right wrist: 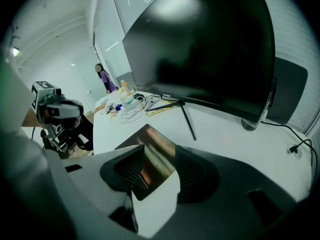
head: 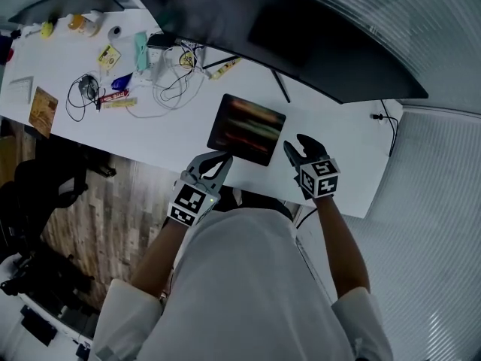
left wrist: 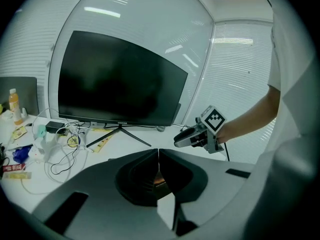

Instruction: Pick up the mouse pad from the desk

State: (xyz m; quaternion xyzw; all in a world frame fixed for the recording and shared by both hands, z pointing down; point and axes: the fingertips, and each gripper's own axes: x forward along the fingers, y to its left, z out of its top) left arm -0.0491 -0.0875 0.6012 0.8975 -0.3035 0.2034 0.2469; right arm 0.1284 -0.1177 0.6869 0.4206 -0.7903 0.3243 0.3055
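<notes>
The mouse pad (head: 246,129) is a dark rectangle with a reddish sheen. It lies flat on the white desk (head: 331,138), close to the front edge. My left gripper (head: 225,157) hovers at the pad's near left corner with its jaws together and nothing in them. In the left gripper view only a sliver of the pad (left wrist: 158,180) shows below the closed tips (left wrist: 158,153). My right gripper (head: 295,144) is just right of the pad's near right corner, jaws apart. In the right gripper view the pad (right wrist: 150,139) lies beyond and between the open jaws (right wrist: 160,151), untouched.
A large curved monitor (head: 301,36) stands behind the pad, its stand legs (head: 279,85) reaching toward it. Tangled cables (head: 173,81), wrappers (head: 113,96) and small items litter the desk's left half. A black chair (head: 37,186) stands on the wood floor at left. A person (right wrist: 104,78) stands far off.
</notes>
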